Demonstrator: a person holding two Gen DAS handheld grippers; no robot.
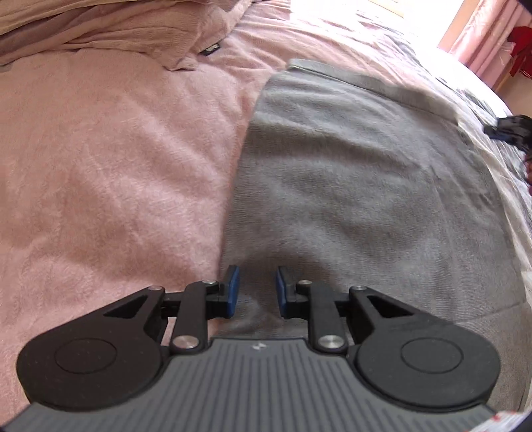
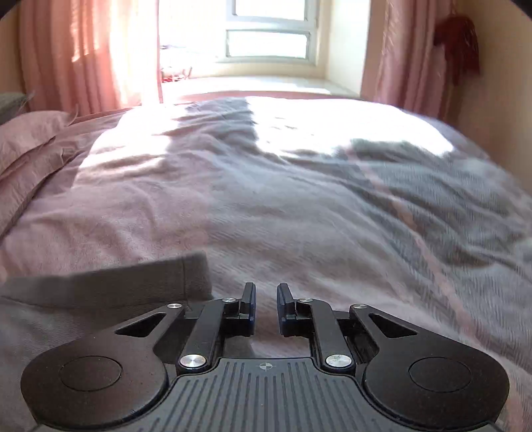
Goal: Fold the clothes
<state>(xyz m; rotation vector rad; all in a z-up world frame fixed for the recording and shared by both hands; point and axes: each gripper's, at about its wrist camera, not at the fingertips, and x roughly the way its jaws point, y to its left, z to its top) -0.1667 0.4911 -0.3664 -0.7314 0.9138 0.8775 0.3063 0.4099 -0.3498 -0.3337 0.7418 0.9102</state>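
Observation:
A grey knit garment (image 1: 365,186) lies flat on the pink bedspread (image 1: 109,172), with a darker hem band along its far edge. My left gripper (image 1: 256,285) hovers over the garment's near left edge, open, with nothing between its blue pads. In the right wrist view the same grey garment's hemmed corner (image 2: 159,275) lies at the lower left. My right gripper (image 2: 266,304) stands open just right of that corner, over the bedspread (image 2: 299,206), and grips nothing.
A crumpled beige-pink cloth (image 1: 109,30) lies at the bed's far side. Something black (image 1: 512,129) shows at the right edge. A pillow (image 2: 30,139) lies at the left; pink curtains (image 2: 83,53) and a bright window (image 2: 269,33) stand beyond the bed. A red object (image 2: 459,40) hangs at the right.

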